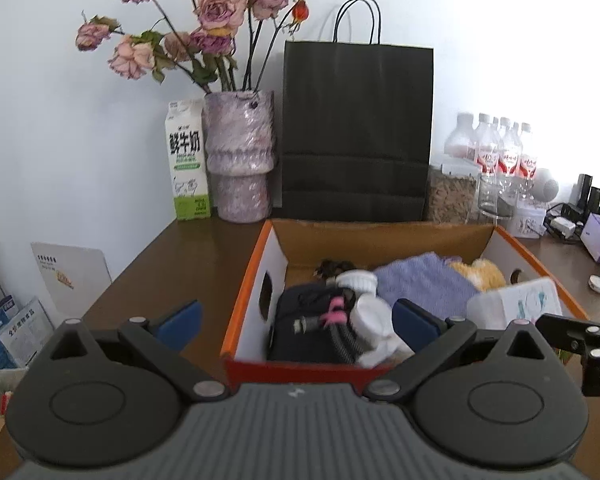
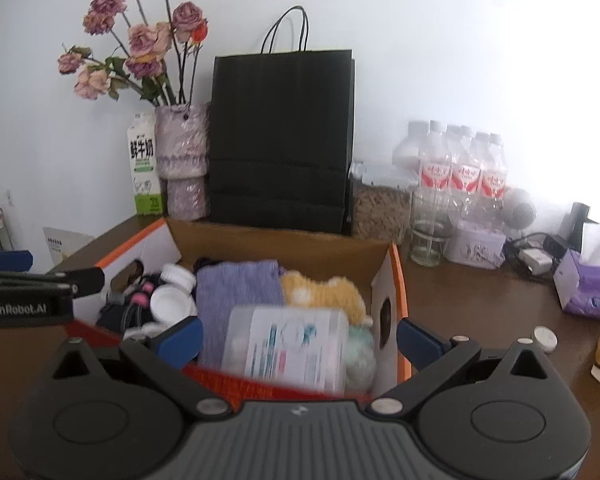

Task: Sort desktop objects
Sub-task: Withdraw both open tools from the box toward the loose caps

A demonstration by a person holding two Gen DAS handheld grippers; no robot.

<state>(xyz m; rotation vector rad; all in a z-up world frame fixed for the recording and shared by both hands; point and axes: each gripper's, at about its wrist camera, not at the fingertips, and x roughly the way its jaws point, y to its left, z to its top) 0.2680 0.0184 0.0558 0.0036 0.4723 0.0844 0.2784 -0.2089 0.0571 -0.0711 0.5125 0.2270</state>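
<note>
The cardboard box with orange edges sits on the brown desk, in front of a black paper bag. Inside it lie a dark pouch with blurred cables on top, white socks, a purple cloth, a yellow fluffy toy half hidden behind the cloth, and a pack of wipes whose print is too blurred to read. The left gripper hangs over the box's near left corner, jaws spread wide and empty. The right gripper is also spread wide, empty, above the wipes. Behind the box stand a milk carton, a vase of dried roses and water bottles. A tissue pack lies well to the right.
</note>
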